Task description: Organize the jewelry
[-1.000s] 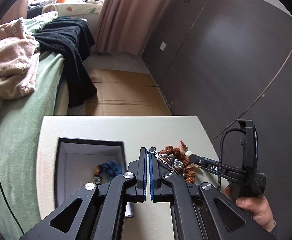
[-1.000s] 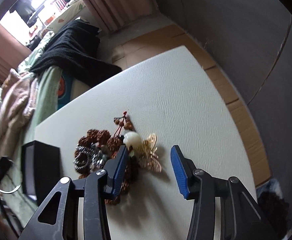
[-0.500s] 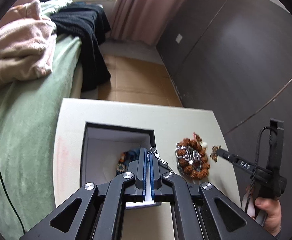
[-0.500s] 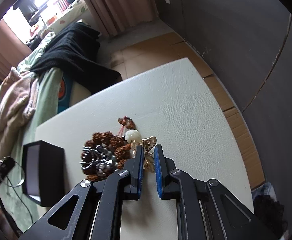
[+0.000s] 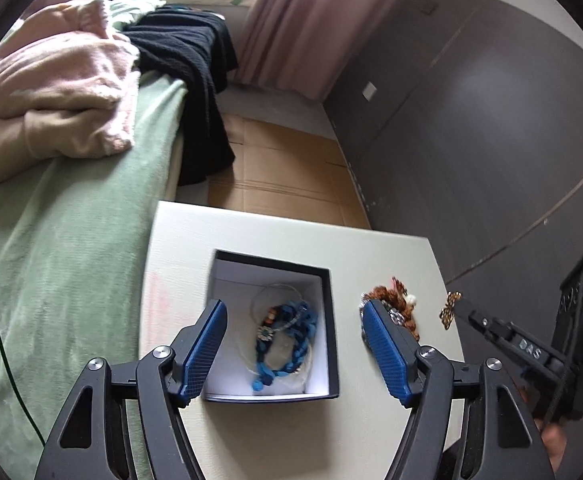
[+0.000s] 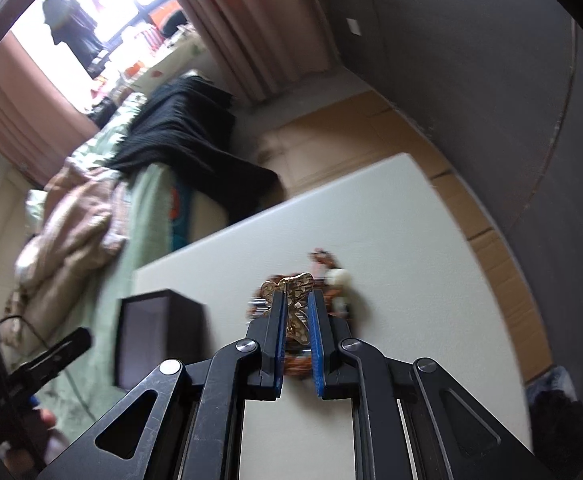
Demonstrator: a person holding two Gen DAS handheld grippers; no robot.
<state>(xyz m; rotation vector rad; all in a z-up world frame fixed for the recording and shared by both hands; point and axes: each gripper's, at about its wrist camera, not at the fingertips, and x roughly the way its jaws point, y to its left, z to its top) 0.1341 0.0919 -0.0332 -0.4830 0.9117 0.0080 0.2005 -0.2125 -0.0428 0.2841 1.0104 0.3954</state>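
1. The left gripper (image 5: 291, 344), clamped on a thin chain a moment ago, now hangs spread wide over the box (image 5: 333, 360); the chain lies inside beside the blue necklace (image 5: 287, 344).
2. The right gripper (image 6: 295, 312), open a second ago, has pinched the gold butterfly (image 6: 296, 304) and lifted it off the table (image 6: 411, 260).
3. The brown beads (image 5: 391, 300) remain on the table; I'd guess the butterfly goes into the box next.

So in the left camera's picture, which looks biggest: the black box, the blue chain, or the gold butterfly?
Largest to smallest, as they look in the left wrist view:
1. Open black square box with white lining
2. Blue chain-link necklace inside it
3. Gold filigree butterfly, pinched in the right gripper
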